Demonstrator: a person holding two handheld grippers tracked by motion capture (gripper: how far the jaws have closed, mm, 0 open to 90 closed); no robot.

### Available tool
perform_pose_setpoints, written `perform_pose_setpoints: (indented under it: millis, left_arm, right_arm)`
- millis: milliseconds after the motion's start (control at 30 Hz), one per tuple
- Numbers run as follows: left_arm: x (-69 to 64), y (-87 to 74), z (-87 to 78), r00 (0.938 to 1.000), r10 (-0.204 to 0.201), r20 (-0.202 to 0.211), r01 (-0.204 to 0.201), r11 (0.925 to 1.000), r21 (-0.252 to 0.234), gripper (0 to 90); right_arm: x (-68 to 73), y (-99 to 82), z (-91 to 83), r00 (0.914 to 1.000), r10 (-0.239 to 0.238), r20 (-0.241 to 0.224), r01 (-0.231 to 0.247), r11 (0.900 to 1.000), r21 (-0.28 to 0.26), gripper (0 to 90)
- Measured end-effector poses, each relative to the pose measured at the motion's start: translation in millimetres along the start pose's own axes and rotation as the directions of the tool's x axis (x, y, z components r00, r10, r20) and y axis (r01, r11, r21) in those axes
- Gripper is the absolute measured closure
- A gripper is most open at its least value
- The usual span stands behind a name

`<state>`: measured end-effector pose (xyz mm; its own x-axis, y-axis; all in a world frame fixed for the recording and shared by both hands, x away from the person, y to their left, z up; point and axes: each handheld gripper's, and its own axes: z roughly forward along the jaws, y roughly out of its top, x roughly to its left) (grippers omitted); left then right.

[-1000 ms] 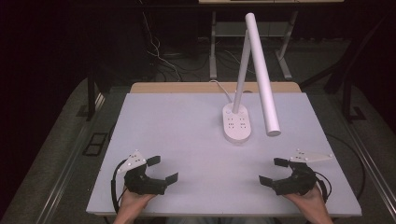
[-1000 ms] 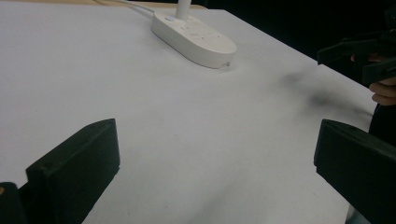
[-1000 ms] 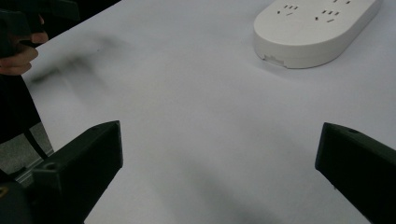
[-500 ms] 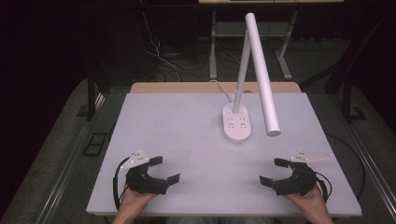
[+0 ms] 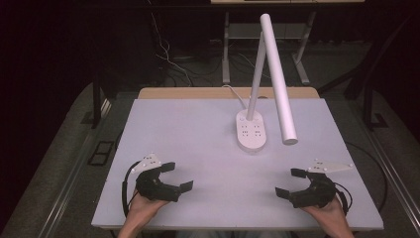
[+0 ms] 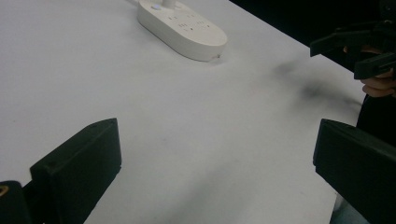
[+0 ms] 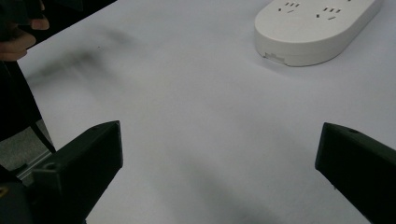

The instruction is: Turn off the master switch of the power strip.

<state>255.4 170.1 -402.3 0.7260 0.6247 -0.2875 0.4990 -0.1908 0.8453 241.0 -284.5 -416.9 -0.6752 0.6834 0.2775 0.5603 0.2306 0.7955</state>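
Two grippers are held low over a white table [image 5: 198,129], one at each near corner, w/ nothing between either pair of jaws.

Left gripper [image 5: 177,177]: jaws are spread wide, empty, pointed toward the table's middle and right. In the left gripper view the lamp base [image 6: 182,29] is seen well ahead of the jaws, off toward the left jaw's side; bare tabletop lies betw. and just ahead of the jaws. The right gripper [image 6: 359,51] is seen far ahead on the right jaw's side, a hand [image 6: 379,84] wrapped round it.

Right gripper [image 5: 291,182]: jaws also wide apart, empty, pointed toward the middle and left. In the right gripper view the base, w/ socket holes on top, is seen ahead toward the right jaw's side, well apart from both jaws.

A white desk lamp [image 5: 272,74] is stood on that base at the table's far-centre; its stem rises upright and the long tube head is tilted down toward the right. No task thing is given.
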Motion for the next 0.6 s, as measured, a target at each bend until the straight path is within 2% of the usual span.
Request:
perform_pose_setpoints:
  millis: [600]
  left_arm:
    - [5.2, 29.1, 8.4, 0.9995, 0.023, 0.023, -0.024, 0.9989, 0.039, 0.0]
  right_arm:
    - [-0.8, -0.2, -0.5, 1.0000, 0.005, 0.000, -0.005, 1.0000, 0.004, 0.1]
